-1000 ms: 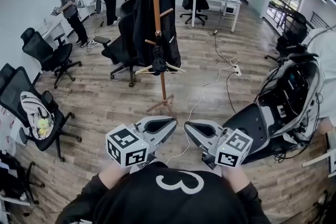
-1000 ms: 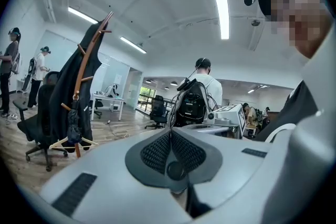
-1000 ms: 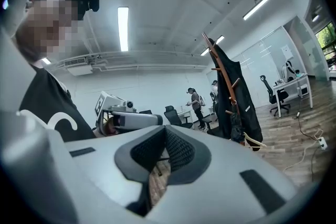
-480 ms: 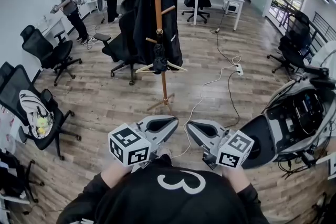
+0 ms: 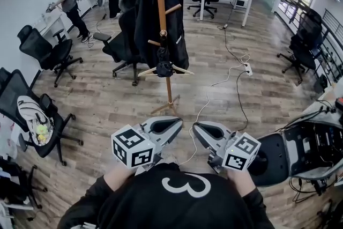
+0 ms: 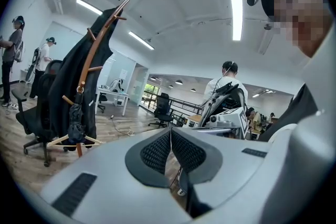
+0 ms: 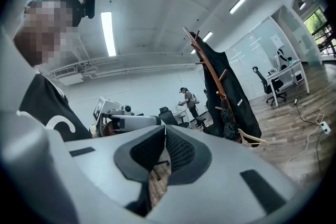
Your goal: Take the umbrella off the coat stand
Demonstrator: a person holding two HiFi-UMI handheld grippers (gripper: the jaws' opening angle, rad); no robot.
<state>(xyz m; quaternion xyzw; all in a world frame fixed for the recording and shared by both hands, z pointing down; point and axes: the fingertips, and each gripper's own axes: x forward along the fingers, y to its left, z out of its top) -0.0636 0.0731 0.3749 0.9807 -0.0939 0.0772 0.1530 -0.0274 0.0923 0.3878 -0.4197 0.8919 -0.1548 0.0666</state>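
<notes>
A wooden coat stand rises in the middle of the room, draped with a black coat. A folded black umbrella hangs by its loop low on the pole, just above a wooden hanger. My left gripper and right gripper are held side by side close to my chest, well short of the stand, both shut with nothing between the pads. The umbrella shows far left in the left gripper view, beyond the left gripper. In the right gripper view the umbrella hangs right of the right gripper.
A white cable runs over the wood floor from a power strip past the stand's foot. Black office chairs stand behind and left of the stand; one holds a bag. A dark scooter is at right. Two people work at back left.
The view has moved forward toward the coat stand, which sits slightly nearer. The scooter at right has slid down and out toward the frame's edge. Both grippers stay shut, side by side.
</notes>
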